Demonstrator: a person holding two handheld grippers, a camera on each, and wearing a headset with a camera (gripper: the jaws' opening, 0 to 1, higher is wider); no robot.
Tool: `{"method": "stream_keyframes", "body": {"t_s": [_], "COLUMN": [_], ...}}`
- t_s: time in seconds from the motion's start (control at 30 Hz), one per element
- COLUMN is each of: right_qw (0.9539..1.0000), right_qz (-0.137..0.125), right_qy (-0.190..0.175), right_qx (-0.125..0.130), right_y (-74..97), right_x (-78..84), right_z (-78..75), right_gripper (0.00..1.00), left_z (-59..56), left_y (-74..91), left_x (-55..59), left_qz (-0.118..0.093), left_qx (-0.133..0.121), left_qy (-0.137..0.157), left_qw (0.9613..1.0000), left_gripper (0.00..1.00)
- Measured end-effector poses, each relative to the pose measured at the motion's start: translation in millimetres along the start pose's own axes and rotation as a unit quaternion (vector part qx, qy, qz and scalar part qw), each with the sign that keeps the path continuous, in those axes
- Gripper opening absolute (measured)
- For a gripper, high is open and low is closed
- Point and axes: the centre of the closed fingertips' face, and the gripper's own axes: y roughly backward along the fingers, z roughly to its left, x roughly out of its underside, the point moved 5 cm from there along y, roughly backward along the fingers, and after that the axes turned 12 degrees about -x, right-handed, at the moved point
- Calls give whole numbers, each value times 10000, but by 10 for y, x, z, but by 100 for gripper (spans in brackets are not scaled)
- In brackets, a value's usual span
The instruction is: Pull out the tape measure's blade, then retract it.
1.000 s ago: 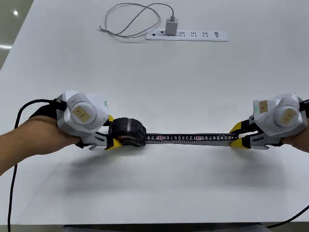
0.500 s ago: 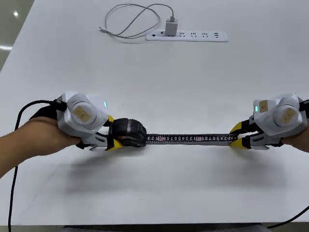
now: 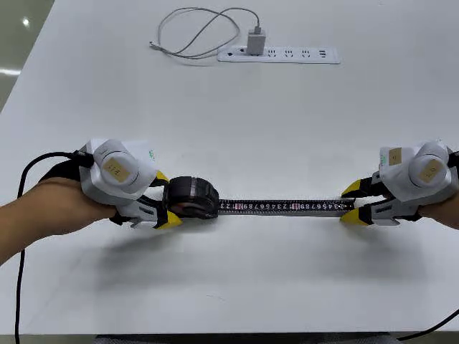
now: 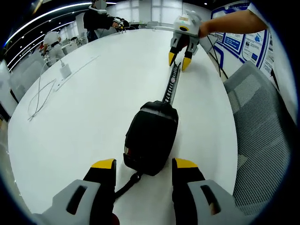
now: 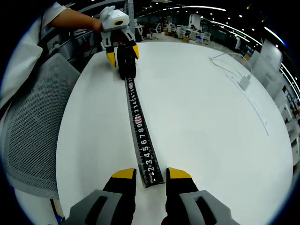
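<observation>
- Now spotting tape measure [image 3: 190, 197] flat on table [image 3: 237, 129], blade [image 3: 283, 206] out.
- Flanking case [image 4: 150, 136] with left gripper [image 4: 144, 165]; cannot tell if clamped.
- Straddling blade tip with right gripper [image 5: 151, 174], jaws apart.
- Probably springy, sharp-edged: pinch tip, brace case.

The tape measure case [image 3: 191, 198] is black, matt, rubbery plastic, its blade [image 3: 283, 206] dark and faintly glossy. The table [image 3: 272, 115] is smooth, matt white; at twelve o'clock, the power strip [image 3: 283, 54] is shiny white plastic.
</observation>
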Motion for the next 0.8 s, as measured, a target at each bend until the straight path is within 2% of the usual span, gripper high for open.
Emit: {"method": "stream_keyframes", "body": {"t_s": [0.07,0.1,0.2,0.27,0.43,0.6,0.8], "right_qw": [10000,9999,9995,9984,9969,9942,9889], "right_qz": [-56,-114,-233,-419,-579,-755,-1005], "right_qy": [-9,-76,-197,-321,-424,-581,-829], "right_qx": [26,64,126,212,331,501,716], "right_y": [18,30,56,80,123,141,176], "right_x": [-21,-29,-42,-69,-89,-105,-113], "right_z": [17,22,51,65,116,187,247], "right_gripper": [22,23,27,29,34,41,48], "left_z": [1,3,10,-13,-48,-43,-59], "left_y": [29,50,107,159,267,401,527], "left_x": [-4,5,43,66,101,110,167], "left_qz": [-103,-140,-234,-295,-422,-632,-733], "left_qx": [-32,-75,-164,-177,-321,-637,-899], "left_qy": [97,318,480,609,662,933,1146], "left_qw": [9999,9994,9984,9975,9964,9916,9866], "left_gripper": [45,45,48,51,53,56,60]}}
